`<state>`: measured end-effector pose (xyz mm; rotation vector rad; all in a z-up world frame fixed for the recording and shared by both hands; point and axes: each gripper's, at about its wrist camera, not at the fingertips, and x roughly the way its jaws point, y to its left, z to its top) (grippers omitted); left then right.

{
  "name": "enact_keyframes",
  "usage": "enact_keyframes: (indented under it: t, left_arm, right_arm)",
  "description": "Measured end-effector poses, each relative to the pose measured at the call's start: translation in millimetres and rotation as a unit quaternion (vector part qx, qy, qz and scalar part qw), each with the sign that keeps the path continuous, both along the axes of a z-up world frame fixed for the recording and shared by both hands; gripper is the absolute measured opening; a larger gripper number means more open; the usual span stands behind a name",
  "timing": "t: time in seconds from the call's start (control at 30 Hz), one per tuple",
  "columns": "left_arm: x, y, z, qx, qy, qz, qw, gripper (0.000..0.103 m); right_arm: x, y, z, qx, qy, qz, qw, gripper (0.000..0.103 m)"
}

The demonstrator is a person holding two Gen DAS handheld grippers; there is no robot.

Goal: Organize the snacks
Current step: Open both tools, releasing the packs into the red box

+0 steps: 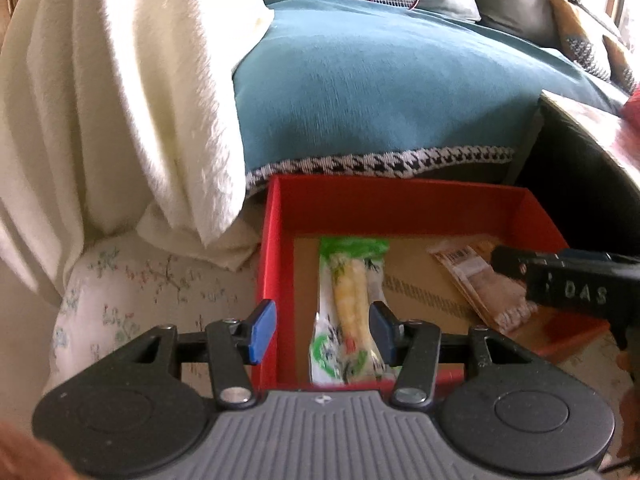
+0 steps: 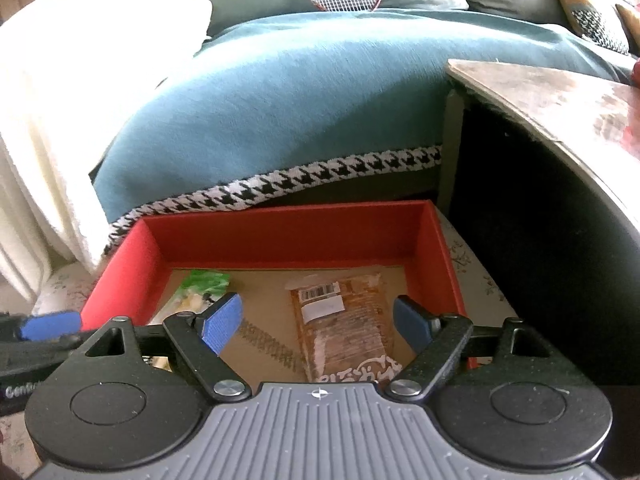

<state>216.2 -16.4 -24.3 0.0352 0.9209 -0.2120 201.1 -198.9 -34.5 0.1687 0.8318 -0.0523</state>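
left wrist view: left tool (image 1: 322, 330) apart above green snack packet (image 1: 348, 312) in red box (image 1: 396, 204); right tool (image 2: 318, 322) apart over brown packet (image 2: 344, 320).

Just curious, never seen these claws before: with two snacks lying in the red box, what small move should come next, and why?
Probably lift both grippers clear of the red box. The green packet and the brown packet lie flat on its floor, and the left gripper and right gripper are open, with no pad pressing either snack.

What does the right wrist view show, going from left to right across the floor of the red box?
Green-and-white snack packet → printed strip on the cardboard floor → brown snack packet with a barcode → right wall of the red box.
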Motion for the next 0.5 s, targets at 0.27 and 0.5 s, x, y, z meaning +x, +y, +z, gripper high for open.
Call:
enact_keyframes:
  t: [0.27,0.5]
  left_arm:
    - [-24,7,11,0.009,-0.011,-0.01,0.9998,0.051]
    - [-37,24,9,0.016,-0.003,0.002,0.9999,0.051]
  right_arm:
    - [-16,9,8,-0.007,-0.007,0.015,1.0,0.087]
    - [-24,14,11,-0.008,-0.006,0.02,1.0,0.088]
